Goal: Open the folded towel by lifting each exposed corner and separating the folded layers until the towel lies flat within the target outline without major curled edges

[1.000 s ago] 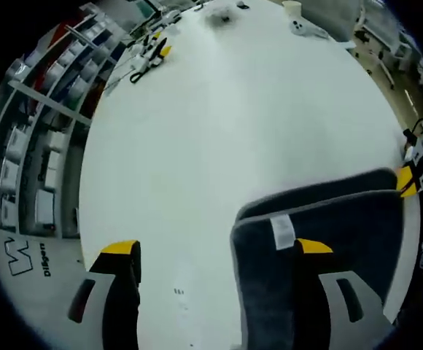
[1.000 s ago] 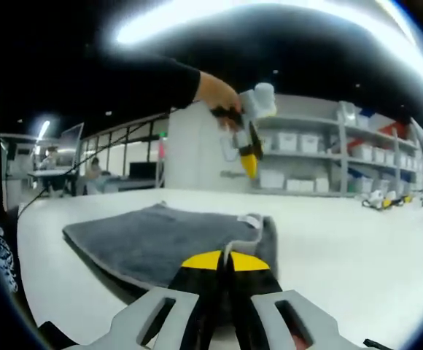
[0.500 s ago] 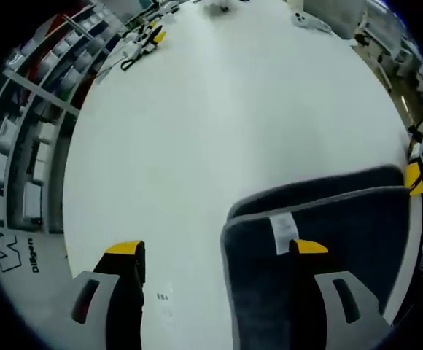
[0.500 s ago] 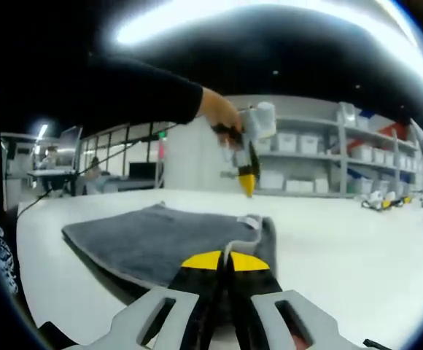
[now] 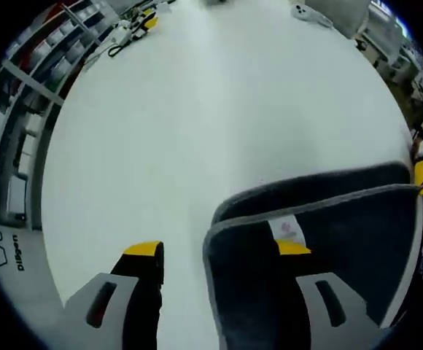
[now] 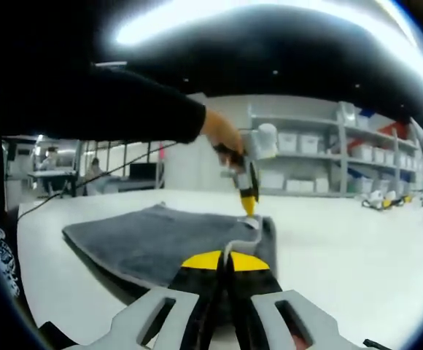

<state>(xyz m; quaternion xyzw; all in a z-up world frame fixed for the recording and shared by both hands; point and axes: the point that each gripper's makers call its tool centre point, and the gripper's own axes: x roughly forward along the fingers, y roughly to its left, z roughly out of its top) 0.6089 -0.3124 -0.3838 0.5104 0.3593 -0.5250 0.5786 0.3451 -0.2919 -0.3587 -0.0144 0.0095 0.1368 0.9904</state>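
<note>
A folded dark grey towel [image 5: 335,240] with a pale hem and a white label [image 5: 287,229] lies on the white table [image 5: 197,117]. My left gripper [image 5: 217,249] is open just above the labelled corner, one jaw over the towel and the other over bare table. In the right gripper view the towel [image 6: 160,240] lies straight ahead. My right gripper [image 6: 224,261] is shut on its near edge, and a strip of hem rises between the tips. A hand holds the left gripper [image 6: 249,195] tip-down at the far corner by the label [image 6: 253,221].
Shelves with white bins [image 6: 321,157] stand behind the table. Small tools [image 5: 127,33] and a white object [image 5: 310,13] lie near the table's far edge. The right gripper's yellow tip [image 5: 421,169] shows at the towel's right end. Desks and a seated person [image 6: 91,171] are far off.
The left gripper has come down from above to the towel's labelled corner. The right gripper and the towel have not moved.
</note>
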